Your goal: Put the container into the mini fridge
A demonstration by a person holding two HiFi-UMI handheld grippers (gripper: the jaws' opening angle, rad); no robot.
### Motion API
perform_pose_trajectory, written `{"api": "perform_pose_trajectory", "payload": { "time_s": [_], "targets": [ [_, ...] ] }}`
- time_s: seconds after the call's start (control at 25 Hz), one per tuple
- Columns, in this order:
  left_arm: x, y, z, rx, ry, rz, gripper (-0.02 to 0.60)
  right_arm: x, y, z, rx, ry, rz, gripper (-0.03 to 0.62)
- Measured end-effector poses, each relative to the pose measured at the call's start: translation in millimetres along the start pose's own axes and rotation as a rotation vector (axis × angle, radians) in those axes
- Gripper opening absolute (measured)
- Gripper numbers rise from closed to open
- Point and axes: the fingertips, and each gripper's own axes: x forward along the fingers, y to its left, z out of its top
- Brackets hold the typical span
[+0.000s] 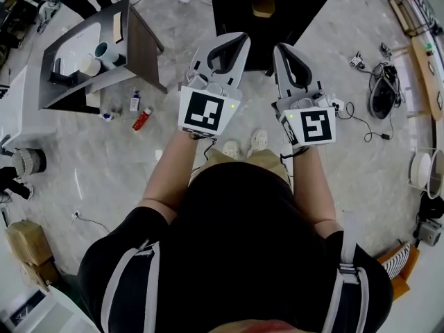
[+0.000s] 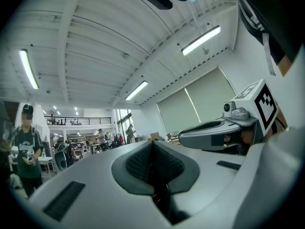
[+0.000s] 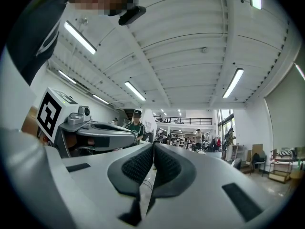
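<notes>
In the head view my left gripper (image 1: pixel 223 46) and right gripper (image 1: pixel 290 55) are held up side by side at chest height, both shut with nothing between the jaws. A black box-shaped cabinet (image 1: pixel 267 19), maybe the mini fridge, stands on the floor just beyond them, with a tan object (image 1: pixel 263 4) on top. Two round containers, one teal-rimmed (image 1: pixel 105 50) and one cream (image 1: pixel 89 65), sit on a dark table (image 1: pixel 142 44) at the far left. The left gripper (image 2: pixel 152 152) and right gripper (image 3: pixel 152 162) views look up at the ceiling, and each shows the other gripper beside it.
Small bottles (image 1: pixel 142 118) lie on the marble floor beside the table. Cables and a plug strip (image 1: pixel 350 109) trail at the right, near a black rounded object (image 1: pixel 382 96). A standing person (image 2: pixel 26 151) and other people show in the hall behind.
</notes>
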Motion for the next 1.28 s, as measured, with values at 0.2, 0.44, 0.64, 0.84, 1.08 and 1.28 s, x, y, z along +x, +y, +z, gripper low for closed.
{"api": "perform_pose_trajectory", "payload": {
  "time_s": [0.2, 0.44, 0.64, 0.84, 1.08, 1.28],
  "targets": [
    [-4, -2, -2, -0.021, 0.014, -0.013, 0.023, 0, 7, 0, 0.006, 0.002, 0.002, 0.037],
    [-9, 0, -1, -0.007, -0.01, -0.019, 0.023, 2, 21, -3, -0.053, 0.024, -0.011, 0.037],
    [-14, 3, -4, -0.022, 0.003, -0.019, 0.023, 3, 22, 0, -0.055, 0.025, -0.022, 0.037],
    [-16, 4, -5, -0.025, 0.001, -0.027, 0.023, 5, 25, 0, -0.056, 0.025, -0.024, 0.037],
    [-16, 9, -7, -0.026, 0.002, -0.032, 0.023, 9, 27, 1, -0.063, 0.03, -0.031, 0.037],
    [-14, 9, -7, -0.02, -0.011, -0.037, 0.023, 10, 26, 1, -0.068, 0.032, -0.033, 0.037]
  ]
}}
